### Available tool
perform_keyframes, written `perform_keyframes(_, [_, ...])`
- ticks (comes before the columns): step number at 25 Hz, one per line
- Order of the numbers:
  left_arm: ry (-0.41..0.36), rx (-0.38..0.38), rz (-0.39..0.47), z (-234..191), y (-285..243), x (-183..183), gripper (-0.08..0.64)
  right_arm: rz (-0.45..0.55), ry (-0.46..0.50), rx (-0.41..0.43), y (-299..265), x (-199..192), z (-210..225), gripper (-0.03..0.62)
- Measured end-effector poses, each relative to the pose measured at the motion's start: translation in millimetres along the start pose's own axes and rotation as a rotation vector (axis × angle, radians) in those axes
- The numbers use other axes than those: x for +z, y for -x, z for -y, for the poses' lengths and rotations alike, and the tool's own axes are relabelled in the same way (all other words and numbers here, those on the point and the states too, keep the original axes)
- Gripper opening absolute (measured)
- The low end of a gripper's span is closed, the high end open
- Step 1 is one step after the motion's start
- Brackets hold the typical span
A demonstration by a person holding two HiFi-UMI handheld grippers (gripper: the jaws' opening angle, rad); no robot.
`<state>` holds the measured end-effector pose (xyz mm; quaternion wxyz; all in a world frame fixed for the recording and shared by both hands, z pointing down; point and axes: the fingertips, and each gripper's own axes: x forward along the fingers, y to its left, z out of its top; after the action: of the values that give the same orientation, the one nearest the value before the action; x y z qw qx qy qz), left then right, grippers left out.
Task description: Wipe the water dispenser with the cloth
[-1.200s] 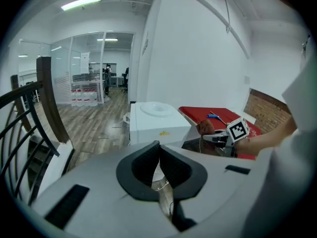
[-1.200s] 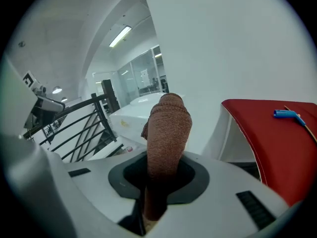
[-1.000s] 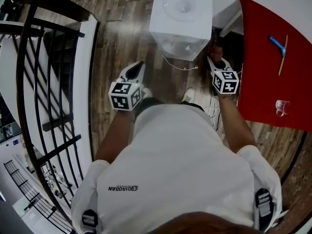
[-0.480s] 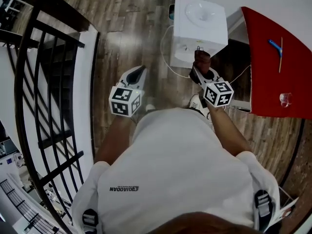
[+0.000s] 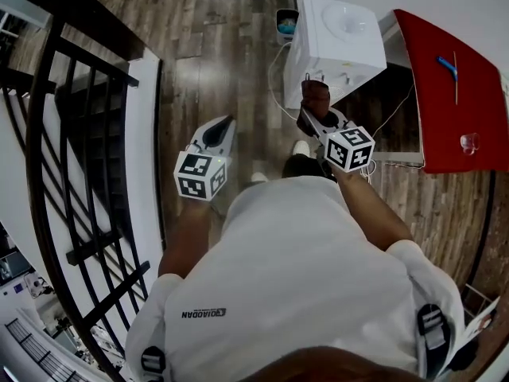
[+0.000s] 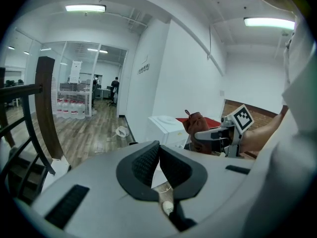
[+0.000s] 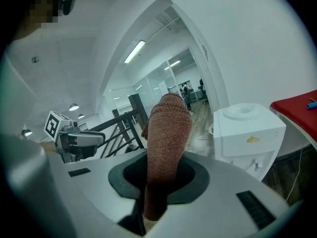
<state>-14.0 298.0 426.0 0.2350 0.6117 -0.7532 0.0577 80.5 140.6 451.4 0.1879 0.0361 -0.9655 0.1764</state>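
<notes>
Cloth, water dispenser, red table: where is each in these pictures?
cloth (image 7: 166,128): right gripper view, its woven middle.
water dispenser (image 5: 334,50): head view, its white top.
red table (image 5: 445,118): head view, a bare part of its top.

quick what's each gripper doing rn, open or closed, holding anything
left gripper: closed, nothing between the jaws
right gripper: closed on the brown cloth

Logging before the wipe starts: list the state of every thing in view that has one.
Left hand-held gripper: shut, empty.
Right hand-held gripper: shut on the cloth.
Water dispenser: upright, no bottle on top.
Cloth: bunched, standing up between the right jaws, short of the water dispenser.
</notes>
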Motion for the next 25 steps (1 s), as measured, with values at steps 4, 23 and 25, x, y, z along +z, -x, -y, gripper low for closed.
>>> perform_keyframes(4, [0.021, 0.007, 0.019, -19, 3, 2, 0.000, -0.006, 0.015, 0.010, -16, 7, -11, 0.072])
perform_keyframes(23, [-0.125, -0.138, -0.045, -124, -111, 88, 0.000, 0.058, -0.073, -0.072, -134, 62, 44, 0.072])
perform_keyframes(25, [-0.165, -0.170, -0.040, -127, -132, 102, 0.000, 0.062, -0.072, -0.099, -139, 69, 55, 0.072])
